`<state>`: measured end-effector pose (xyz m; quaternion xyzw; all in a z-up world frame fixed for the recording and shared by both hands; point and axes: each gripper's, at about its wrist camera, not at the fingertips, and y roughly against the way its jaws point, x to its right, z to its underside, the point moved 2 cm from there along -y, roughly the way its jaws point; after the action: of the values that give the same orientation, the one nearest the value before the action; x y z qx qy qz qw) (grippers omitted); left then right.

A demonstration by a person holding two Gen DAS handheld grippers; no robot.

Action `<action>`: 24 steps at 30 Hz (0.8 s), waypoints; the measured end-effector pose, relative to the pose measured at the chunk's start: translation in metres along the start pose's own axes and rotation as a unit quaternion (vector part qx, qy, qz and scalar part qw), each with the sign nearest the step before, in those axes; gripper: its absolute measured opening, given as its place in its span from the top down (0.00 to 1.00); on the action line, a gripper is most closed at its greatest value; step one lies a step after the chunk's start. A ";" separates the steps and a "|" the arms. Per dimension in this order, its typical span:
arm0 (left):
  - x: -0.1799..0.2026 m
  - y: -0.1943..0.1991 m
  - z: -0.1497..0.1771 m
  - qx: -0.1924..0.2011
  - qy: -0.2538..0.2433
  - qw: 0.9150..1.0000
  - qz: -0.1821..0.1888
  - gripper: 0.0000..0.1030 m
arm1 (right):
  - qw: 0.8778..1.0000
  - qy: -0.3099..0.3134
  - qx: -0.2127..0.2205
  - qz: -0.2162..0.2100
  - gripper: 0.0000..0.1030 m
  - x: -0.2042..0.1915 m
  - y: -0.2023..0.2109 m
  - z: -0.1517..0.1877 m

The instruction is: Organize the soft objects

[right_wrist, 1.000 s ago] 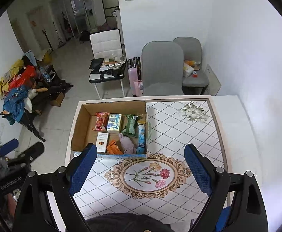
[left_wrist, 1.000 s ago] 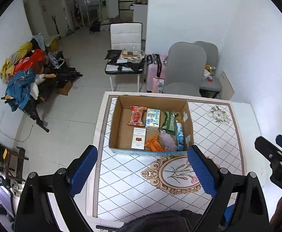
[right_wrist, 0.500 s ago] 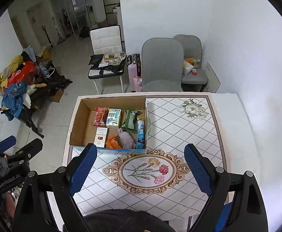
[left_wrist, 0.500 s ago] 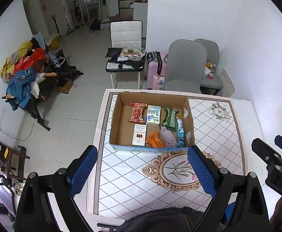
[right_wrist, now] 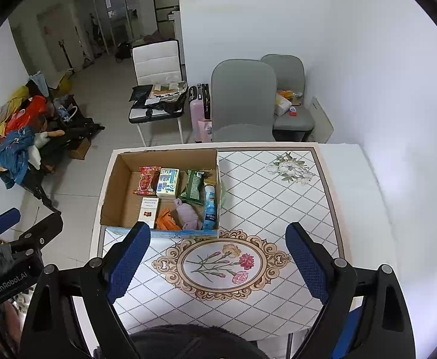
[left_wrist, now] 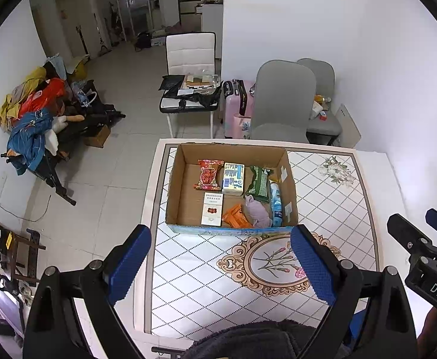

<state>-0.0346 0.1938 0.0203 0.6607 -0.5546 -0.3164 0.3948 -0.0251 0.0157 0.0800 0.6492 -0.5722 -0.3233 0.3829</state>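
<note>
An open cardboard box (left_wrist: 291,181) stands on the patterned table (left_wrist: 338,197). It holds a red snack pack (left_wrist: 208,175), a tissue pack (left_wrist: 233,178), a green pack (left_wrist: 259,184), a white carton (left_wrist: 212,209), an orange pack (left_wrist: 236,216), a mauve soft toy (left_wrist: 259,211) and a blue bottle (left_wrist: 276,199). The box also shows in the right wrist view (right_wrist: 122,167). My left gripper (left_wrist: 220,264) is open and empty, high above the table's near side. My right gripper (right_wrist: 217,264) is open and empty, to the right of the left one.
Two grey chairs (left_wrist: 283,98) stand behind the table by the white wall. A white chair (left_wrist: 190,56) with clutter and a pink suitcase (left_wrist: 238,107) stand on the floor beyond. A heap of clothes (left_wrist: 30,125) lies at the far left.
Both grippers have risen and pulled back a little, so the box and table look smaller and farther. Both stay open and empty.
</note>
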 end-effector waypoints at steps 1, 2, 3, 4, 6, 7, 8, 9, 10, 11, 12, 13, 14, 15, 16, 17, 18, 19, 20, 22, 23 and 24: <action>0.000 0.000 0.001 0.000 0.001 1.000 0.000 0.07 | 1.000 -0.001 0.000 0.000 0.09 0.000 0.000 0.000; -0.001 0.000 0.001 -0.001 0.002 1.000 0.000 0.07 | 1.000 0.000 0.000 0.000 0.09 0.000 0.000 0.000; -0.001 0.000 0.001 -0.001 0.002 1.000 0.000 0.07 | 1.000 -0.001 0.000 0.000 0.09 -0.001 0.001 0.000; 0.000 -0.001 0.001 -0.002 0.002 1.000 0.000 0.07 | 1.000 -0.002 0.000 -0.001 0.09 -0.001 0.001 0.000; 0.000 -0.001 0.001 -0.002 0.002 1.000 -0.001 0.07 | 1.000 -0.002 0.000 0.000 0.09 0.000 0.001 -0.001; 0.000 -0.001 0.001 -0.002 0.002 1.000 -0.001 0.07 | 1.000 -0.002 0.001 -0.001 0.09 0.000 0.001 -0.001; 0.000 -0.001 0.001 -0.001 0.003 1.000 -0.001 0.07 | 1.000 -0.002 0.001 -0.003 0.09 0.000 0.000 -0.001; 0.000 -0.001 0.001 0.000 0.003 1.000 -0.002 0.07 | 1.000 -0.001 0.001 -0.003 0.09 0.000 0.000 -0.001; 0.000 -0.001 0.001 0.000 0.003 1.000 -0.002 0.07 | 1.000 0.001 0.001 -0.003 0.09 0.000 -0.001 0.000; 0.000 -0.001 0.001 0.000 0.003 1.000 -0.002 0.07 | 1.000 0.001 0.000 -0.004 0.09 0.000 -0.001 0.000; 0.000 -0.001 0.001 0.001 0.003 1.000 -0.002 0.07 | 1.000 0.001 0.000 -0.006 0.09 0.001 -0.002 0.000; 0.000 -0.001 0.001 0.001 0.003 1.000 -0.003 0.07 | 1.000 0.002 -0.001 -0.005 0.09 0.001 -0.002 0.000; 0.000 -0.001 0.001 0.001 0.003 1.000 -0.003 0.07 | 1.000 0.003 -0.001 -0.005 0.09 0.001 -0.002 0.000; 0.000 -0.001 0.001 0.001 0.003 1.000 -0.003 0.07 | 1.000 0.001 -0.001 -0.007 0.09 0.000 -0.002 0.000; 0.000 -0.001 0.001 0.001 0.003 1.000 -0.003 0.07 | 1.000 0.001 -0.001 -0.007 0.09 0.000 -0.002 0.001; 0.000 -0.001 0.001 0.001 0.002 1.000 -0.003 0.07 | 1.000 0.003 0.000 -0.005 0.09 0.000 -0.002 0.000; 0.001 -0.002 0.001 0.001 0.001 1.000 -0.003 0.07 | 1.000 0.002 0.000 -0.005 0.09 0.001 -0.002 0.001; 0.001 -0.001 0.001 0.000 0.001 1.000 -0.003 0.07 | 1.000 0.001 -0.001 -0.006 0.09 0.002 -0.002 0.002; 0.001 -0.002 0.000 0.000 0.000 1.000 -0.002 0.07 | 1.000 0.002 0.000 -0.006 0.09 0.000 -0.001 0.002; 0.003 -0.002 0.000 -0.001 -0.002 1.000 -0.001 0.07 | 1.000 0.002 0.001 -0.005 0.09 0.000 0.000 0.002; 0.003 -0.002 0.000 -0.001 -0.003 1.000 -0.002 0.07 | 1.000 0.002 0.001 -0.005 0.09 -0.001 0.000 0.002; 0.003 -0.002 0.000 -0.001 -0.004 1.000 -0.002 0.07 | 1.000 0.003 0.001 -0.004 0.09 -0.001 0.001 0.002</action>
<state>-0.0332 0.1907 0.0187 0.6604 -0.5544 -0.3200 0.3925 -0.0271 0.0165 0.0797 0.6531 -0.5689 -0.3225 0.3819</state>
